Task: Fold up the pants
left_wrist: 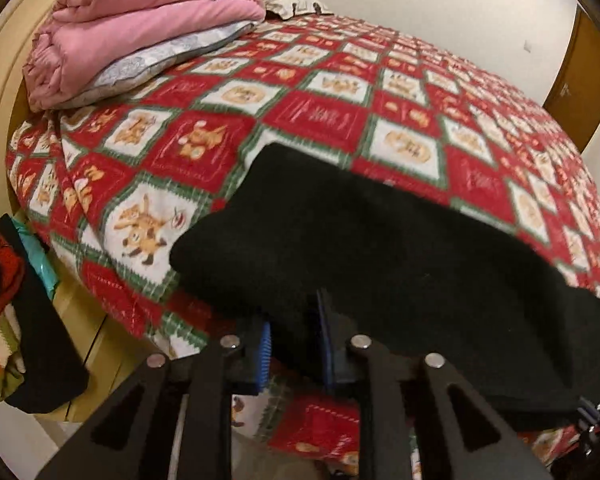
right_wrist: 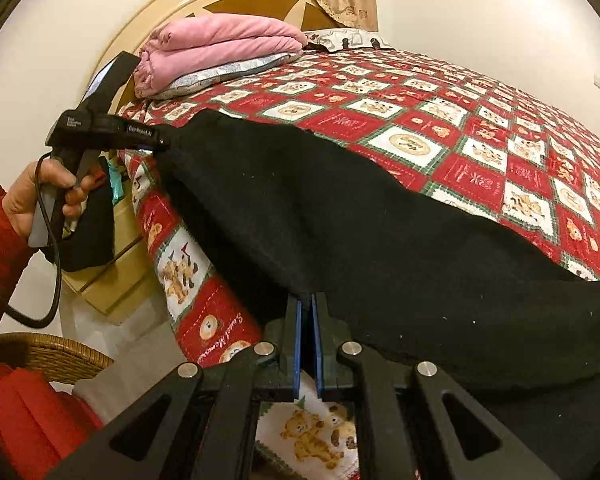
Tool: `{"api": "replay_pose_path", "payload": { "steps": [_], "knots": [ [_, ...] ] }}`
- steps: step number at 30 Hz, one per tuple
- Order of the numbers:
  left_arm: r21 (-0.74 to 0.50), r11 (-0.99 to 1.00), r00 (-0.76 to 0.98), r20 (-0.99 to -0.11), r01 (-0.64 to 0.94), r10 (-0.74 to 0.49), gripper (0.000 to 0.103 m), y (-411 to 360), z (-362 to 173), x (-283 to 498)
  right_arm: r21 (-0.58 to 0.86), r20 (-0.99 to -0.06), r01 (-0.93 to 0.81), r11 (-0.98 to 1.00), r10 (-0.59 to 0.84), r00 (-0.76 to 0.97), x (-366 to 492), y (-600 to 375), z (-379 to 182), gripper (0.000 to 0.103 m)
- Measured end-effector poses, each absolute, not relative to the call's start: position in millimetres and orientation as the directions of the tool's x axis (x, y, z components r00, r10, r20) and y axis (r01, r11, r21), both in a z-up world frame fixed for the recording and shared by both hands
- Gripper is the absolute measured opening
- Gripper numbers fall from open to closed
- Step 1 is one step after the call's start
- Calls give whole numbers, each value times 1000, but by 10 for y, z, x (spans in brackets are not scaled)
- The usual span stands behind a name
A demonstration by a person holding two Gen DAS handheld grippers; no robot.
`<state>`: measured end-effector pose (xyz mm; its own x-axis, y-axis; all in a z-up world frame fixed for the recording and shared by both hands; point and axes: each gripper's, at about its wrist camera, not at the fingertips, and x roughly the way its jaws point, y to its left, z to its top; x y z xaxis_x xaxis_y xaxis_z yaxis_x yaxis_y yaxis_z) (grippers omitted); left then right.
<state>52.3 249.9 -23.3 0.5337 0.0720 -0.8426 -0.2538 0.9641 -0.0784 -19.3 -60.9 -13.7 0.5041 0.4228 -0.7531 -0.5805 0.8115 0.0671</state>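
both grippers clamped on the pants (right_wrist: 340,216) right now. right gripper (right_wrist: 308,300) has its blue pads pinched tight on the near edge of the black cloth, at 6 o'clock in its own view. left gripper (left_wrist: 296,320) is closed on the cloth too: fabric sits between its pads in the left wrist view, and from the right wrist view i see its nose biting the far corner of the pants at about 9 o'clock, with the hand (right_wrist: 40,196) squeezing the handle. the pants lie on the near part of the bed (right_wrist: 480,128), spread over the checked christmas bedspread, near edge lifted off the mattress and stretched between my two grips, the rest draped toward 3 o'clock. pink blanket (right_wrist: 220,46) and pillow (left_wrist: 156,62) sit well apart at the headboard end, around 11 o'clock. i read this as the start of a fold: edge picked up, nothing doubled over yet. next i'd carry both corners together toward 12 to 1 o'clock, keeping the edge taut and level so the cloth lands flat, then let go. risk: fleece slipping or bunching if one hand leads.
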Motion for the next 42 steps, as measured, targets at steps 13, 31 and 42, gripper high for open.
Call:
{"api": "replay_pose_path", "payload": {
  "steps": [13,31,42],
  "knots": [
    [132,873,489,-785,-469,381,94,2795,-131,308,306,-780,-486,818,509,365,34,-781,-402,12],
    [102,919,661,-665,-381,348,95,2312,72,258,446,-579,-550,706,697,424,612,-723,354,75],
    [57,920,613,-730,-388,304,99,1897,-477,628,539,-613,-507,673,726,311,1288,-184,-120,75]
  ]
}}
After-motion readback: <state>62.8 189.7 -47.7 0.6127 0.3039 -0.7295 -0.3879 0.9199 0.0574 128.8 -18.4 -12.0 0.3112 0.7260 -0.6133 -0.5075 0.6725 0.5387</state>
